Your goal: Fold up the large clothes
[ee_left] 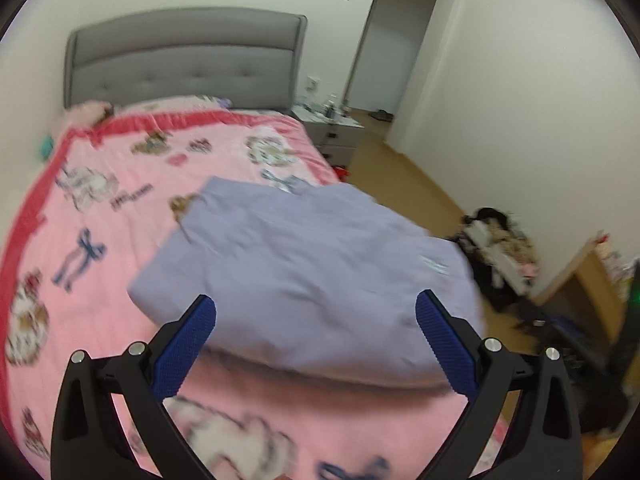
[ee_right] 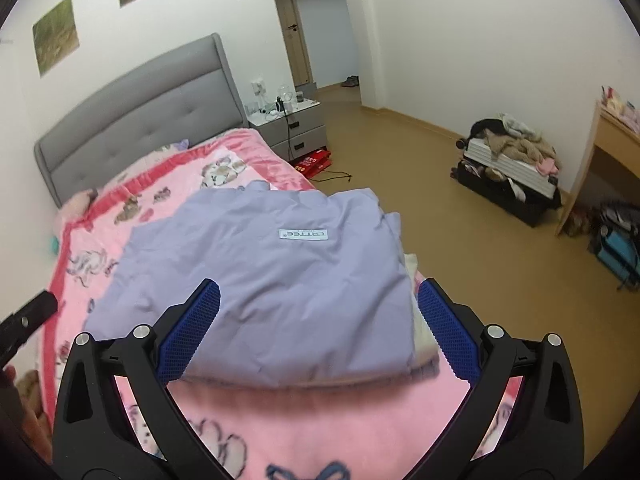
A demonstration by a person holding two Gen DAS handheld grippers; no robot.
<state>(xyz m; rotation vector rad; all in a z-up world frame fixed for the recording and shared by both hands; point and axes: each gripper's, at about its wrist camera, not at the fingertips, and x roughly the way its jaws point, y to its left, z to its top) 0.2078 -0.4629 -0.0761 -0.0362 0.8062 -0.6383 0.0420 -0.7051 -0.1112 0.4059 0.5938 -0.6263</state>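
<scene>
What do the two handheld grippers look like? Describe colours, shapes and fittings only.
The left gripper and the right gripper match: black angular frames with cut-out openings, round silver bolt heads at the pivots, and two fingers each lined with blue, finely textured pads. No cables or markings show, and no sleeve is visible.

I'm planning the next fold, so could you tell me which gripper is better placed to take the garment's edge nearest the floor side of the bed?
Probably the right gripper: open, over the lilac garment's floor-side edge.
</scene>
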